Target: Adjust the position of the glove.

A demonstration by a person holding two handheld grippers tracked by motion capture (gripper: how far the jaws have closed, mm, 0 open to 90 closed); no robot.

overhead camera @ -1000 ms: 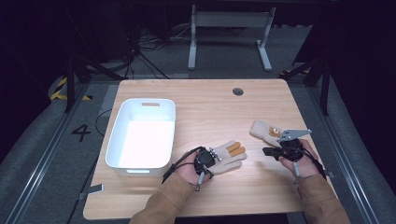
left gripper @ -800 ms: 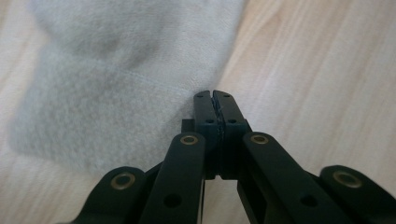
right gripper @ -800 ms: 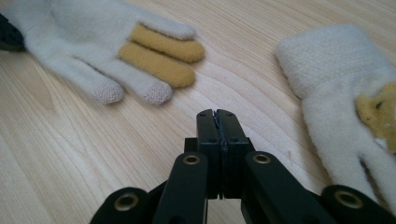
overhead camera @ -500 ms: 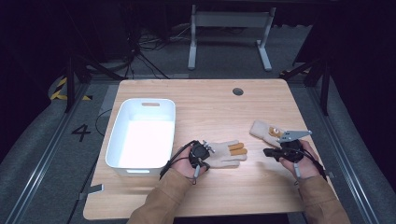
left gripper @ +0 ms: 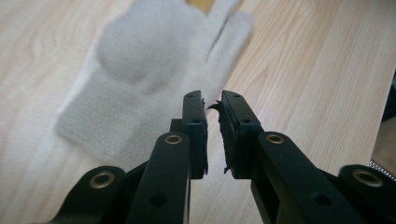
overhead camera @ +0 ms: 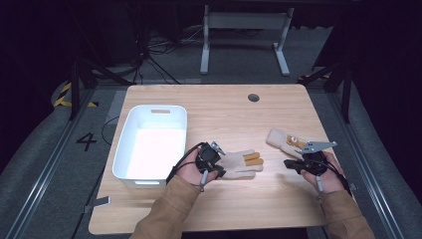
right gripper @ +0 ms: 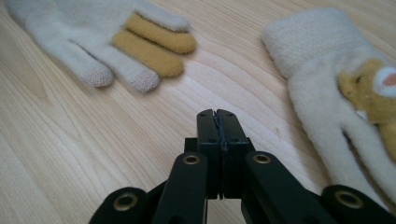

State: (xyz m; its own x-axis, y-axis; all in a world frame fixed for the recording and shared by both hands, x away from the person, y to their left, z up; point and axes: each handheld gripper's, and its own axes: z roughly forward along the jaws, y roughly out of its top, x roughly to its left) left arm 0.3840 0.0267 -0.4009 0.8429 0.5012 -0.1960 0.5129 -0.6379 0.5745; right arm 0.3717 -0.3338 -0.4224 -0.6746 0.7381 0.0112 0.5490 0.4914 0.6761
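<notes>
1. Nearest the person, the left gripper (left gripper: 213, 109) is hanging just above the cuff end of the near glove (overhead camera: 239, 163), its fingers (left gripper: 194, 121) standing a narrow gap apart. They have just been opening, and nothing is sitting between them; the glove is lying flat on the table (overhead camera: 224, 109) beneath and beyond them.
2. The right gripper (right gripper: 218, 122) is resting low over bare wood with its fingers pressed together on nothing, between the near glove's fingertips and the second glove (overhead camera: 284, 141).
3. Judging from this, the step in hand is the pick-up of the near glove: the left gripper is either letting go of the cuff or readying for a fresh bite on it.
4. The next move is calling for the left fingers to spread wider, come down onto the cuff edge and pinch enough knit to lift the glove, then carry it left toward the white bin (overhead camera: 151, 144).
5. Farther out, the second glove, cream with a small bear figure on it, is lying apart from the first, near the table's right side.
6. Nothing is blocking the path to the bin, which is standing just beside the left hand; its near wall will need clearing.
7. At the far edge, a small round grommet (overhead camera: 254, 97) is sitting in the tabletop, well away from the work.
</notes>
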